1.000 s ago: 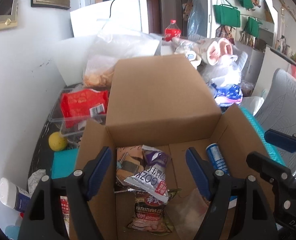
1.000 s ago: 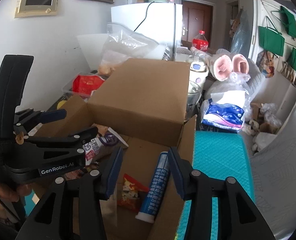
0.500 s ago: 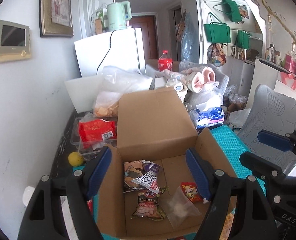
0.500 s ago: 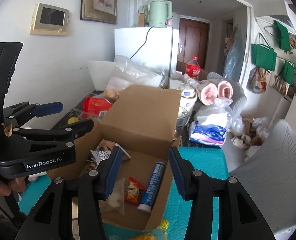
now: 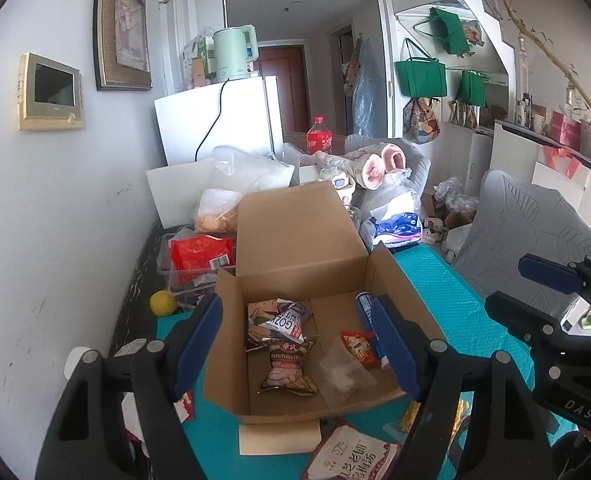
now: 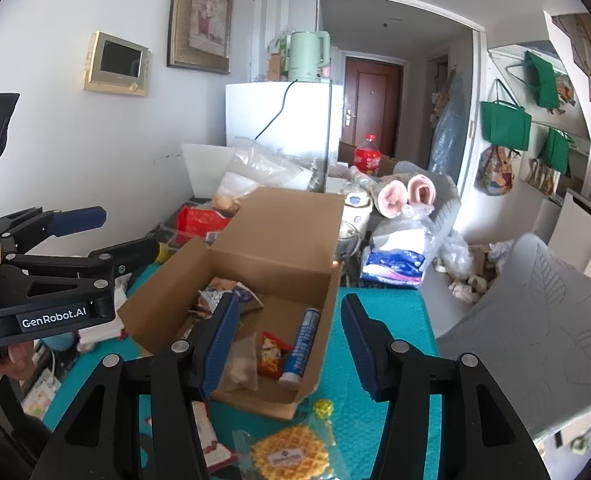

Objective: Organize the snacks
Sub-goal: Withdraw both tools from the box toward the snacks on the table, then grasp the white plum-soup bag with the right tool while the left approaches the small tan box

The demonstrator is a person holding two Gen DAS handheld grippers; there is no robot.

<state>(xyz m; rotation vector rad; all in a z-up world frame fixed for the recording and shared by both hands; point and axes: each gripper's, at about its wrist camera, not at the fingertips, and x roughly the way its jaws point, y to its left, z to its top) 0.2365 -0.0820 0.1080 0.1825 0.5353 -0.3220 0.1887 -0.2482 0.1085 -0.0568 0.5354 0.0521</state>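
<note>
An open cardboard box (image 5: 295,240) (image 6: 291,232) stands on a teal mat (image 5: 455,312). Inside lie several snack packets (image 5: 287,368), a clear bag (image 5: 345,372), a small red packet (image 5: 361,348) and a blue-white tube (image 6: 301,344). My left gripper (image 5: 295,344) is open and empty, above the box's near side. My right gripper (image 6: 291,344) is open and empty, above the box's near right corner. A waffle pack (image 6: 289,456) and a red-white snack bag (image 5: 347,456) lie on the mat in front of the box.
Left of the box are a clear bin (image 5: 167,276) with a red packet (image 5: 199,254), a yellow fruit (image 5: 162,303) and a plastic bag of snacks (image 5: 231,196). A white fridge (image 5: 219,124) stands behind. A grey chair (image 5: 535,236) is to the right.
Both grippers have pulled back and up from the box; the whole box and the snacks lying in front of it now show. Both stay open and empty.
</note>
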